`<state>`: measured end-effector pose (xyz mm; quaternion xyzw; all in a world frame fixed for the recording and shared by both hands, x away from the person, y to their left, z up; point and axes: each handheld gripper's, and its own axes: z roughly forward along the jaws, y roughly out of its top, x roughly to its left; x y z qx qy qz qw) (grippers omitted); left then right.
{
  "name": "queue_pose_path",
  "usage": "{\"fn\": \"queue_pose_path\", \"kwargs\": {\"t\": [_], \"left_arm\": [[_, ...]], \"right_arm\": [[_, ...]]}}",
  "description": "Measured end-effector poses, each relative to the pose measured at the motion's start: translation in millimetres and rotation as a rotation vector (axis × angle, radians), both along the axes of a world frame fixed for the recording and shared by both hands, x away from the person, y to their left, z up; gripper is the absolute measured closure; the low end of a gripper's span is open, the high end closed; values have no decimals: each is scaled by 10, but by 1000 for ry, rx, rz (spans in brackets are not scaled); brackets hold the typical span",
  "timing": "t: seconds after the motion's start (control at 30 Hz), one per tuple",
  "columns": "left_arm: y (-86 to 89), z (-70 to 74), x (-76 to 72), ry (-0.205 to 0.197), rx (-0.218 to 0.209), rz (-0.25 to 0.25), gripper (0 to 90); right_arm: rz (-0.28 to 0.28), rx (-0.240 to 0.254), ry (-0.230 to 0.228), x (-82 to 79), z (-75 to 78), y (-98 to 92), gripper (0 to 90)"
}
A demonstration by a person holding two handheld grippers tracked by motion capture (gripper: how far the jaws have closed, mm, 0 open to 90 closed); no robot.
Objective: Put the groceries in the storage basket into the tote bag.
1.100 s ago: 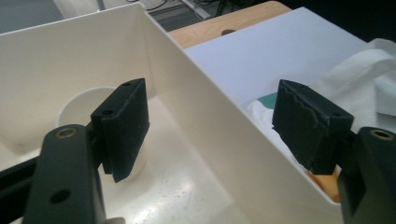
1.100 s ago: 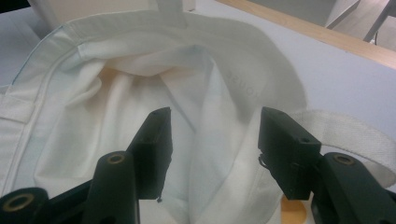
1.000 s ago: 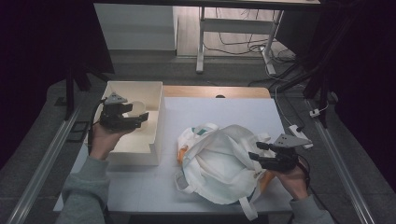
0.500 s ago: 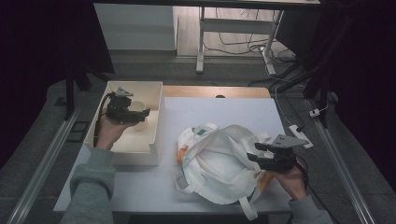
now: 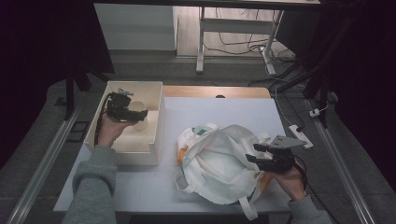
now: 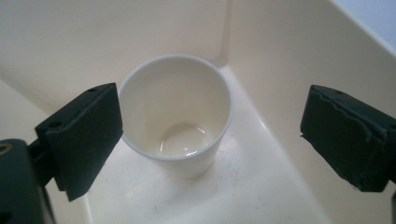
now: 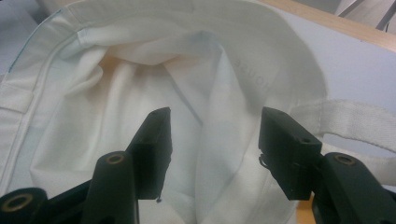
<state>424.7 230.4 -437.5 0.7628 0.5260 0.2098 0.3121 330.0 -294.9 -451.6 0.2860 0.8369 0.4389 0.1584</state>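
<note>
Overhead, left gripper (image 5: 140, 113) sits inside the cream bin (image 5: 156, 119) at nine o'clock, right gripper (image 5: 252, 153) on the white bag (image 5: 217, 163) at four. Left gripper view: jaws just opened wide, paper cup (image 6: 180, 112) standing free between them. Right gripper view: half-open jaws straddle bag fabric; grip unclear.

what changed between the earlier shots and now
The left gripper moved deeper into the bin, and its jaws have just been opening, leaving the cup standing free between them. The right gripper and bag stayed put.
</note>
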Motion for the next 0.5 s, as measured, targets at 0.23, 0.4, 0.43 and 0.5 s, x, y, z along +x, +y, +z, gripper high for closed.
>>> {"fn": "queue_pose_path", "kwargs": {"t": [0.23, 0.4, 0.43, 0.5], "left_arm": [[68, -127, 81, 23, 2, 44, 5], [102, -210, 129, 44, -9, 43, 6], [101, -222, 141, 47, -9, 37, 6], [98, -249, 171, 50, -7, 37, 8]], "right_arm": [[3, -5, 3, 3, -16, 5, 448], [6, -5, 6, 3, -23, 16, 448], [7, -7, 5, 4, -26, 17, 448], [7, -8, 8, 6, -28, 18, 448]]}}
